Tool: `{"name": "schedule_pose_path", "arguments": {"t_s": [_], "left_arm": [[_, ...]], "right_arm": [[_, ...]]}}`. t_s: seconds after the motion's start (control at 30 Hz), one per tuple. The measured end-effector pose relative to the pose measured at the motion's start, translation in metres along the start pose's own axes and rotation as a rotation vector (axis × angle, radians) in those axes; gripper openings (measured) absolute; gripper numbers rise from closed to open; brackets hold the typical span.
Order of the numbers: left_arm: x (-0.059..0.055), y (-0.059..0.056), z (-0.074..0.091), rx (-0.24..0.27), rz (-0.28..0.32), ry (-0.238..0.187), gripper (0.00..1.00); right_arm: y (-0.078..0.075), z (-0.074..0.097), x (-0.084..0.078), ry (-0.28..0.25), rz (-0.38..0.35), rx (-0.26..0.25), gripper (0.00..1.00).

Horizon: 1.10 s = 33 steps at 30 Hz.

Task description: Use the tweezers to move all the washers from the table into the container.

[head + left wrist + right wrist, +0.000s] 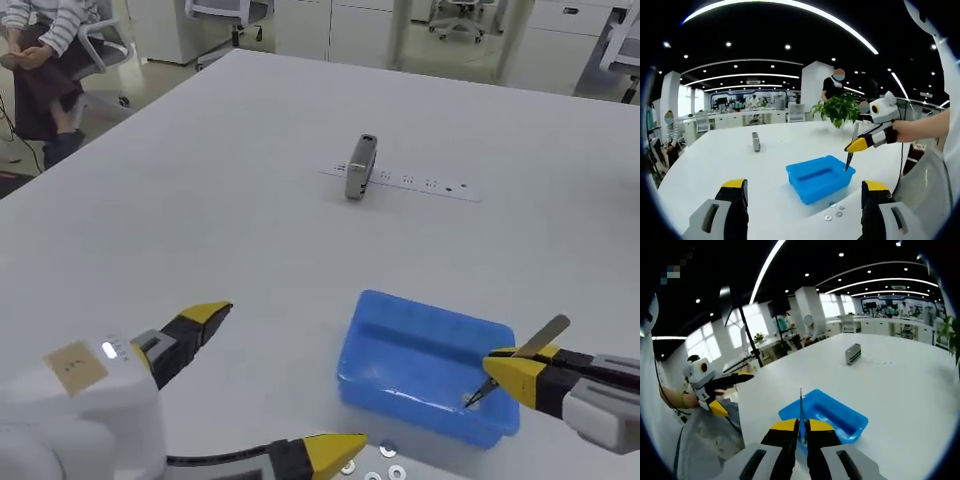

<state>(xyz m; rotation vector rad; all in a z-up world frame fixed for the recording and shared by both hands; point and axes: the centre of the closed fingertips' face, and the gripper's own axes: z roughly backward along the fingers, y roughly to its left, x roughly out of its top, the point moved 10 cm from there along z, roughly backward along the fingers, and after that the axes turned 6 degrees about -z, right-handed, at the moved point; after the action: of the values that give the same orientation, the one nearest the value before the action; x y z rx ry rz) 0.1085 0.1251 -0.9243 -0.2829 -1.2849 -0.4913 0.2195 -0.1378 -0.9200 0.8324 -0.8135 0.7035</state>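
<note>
Head view: the right gripper [505, 372], clamped on the tweezers [548, 333], holds their tip over the container [400, 302]. The washers [375, 470] lie just outside its near wall, left of that tip.

Left gripper view: the left gripper [805, 186] gapes wide and empty, nearer the washers.

Right gripper view: the tweezers point far, over the container.

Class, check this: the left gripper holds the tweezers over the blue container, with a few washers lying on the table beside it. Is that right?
Not quite: the right gripper holds the tweezers over the blue container; the left gripper is open. The right gripper view shows them between its jaws. The washers do lie on the table.
</note>
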Motion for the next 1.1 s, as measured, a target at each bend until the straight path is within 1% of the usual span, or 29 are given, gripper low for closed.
{"name": "schedule_pose_path", "arguments": {"t_s": [0.13,0.27,0.5,0.67,0.8,1.1], "left_arm": [[-0.001,0.0,0.0,-0.005,-0.001,0.004,0.95],[-0.001,-0.001,-0.001,-0.019,0.001,0.009,0.95],[-0.003,-0.001,-0.001,-0.026,-0.008,0.026,0.94],[-0.004,-0.001,-0.001,-0.023,-0.009,0.031,0.94],[-0.004,0.0,-0.001,-0.019,-0.011,0.037,0.93],[-0.006,0.0,-0.001,-0.012,-0.012,0.054,0.92]], "right_arm": [[-0.01,-0.004,0.0,0.005,-0.004,-0.025,0.03],[-0.02,-0.009,-0.003,0.027,0.0,-0.048,0.03],[-0.037,-0.018,-0.008,0.056,0.005,-0.084,0.03],[-0.044,-0.023,-0.01,0.059,0.008,-0.095,0.03],[-0.047,-0.029,-0.015,0.08,0.014,-0.103,0.03],[-0.051,-0.031,-0.02,0.091,0.021,-0.111,0.03]]}}
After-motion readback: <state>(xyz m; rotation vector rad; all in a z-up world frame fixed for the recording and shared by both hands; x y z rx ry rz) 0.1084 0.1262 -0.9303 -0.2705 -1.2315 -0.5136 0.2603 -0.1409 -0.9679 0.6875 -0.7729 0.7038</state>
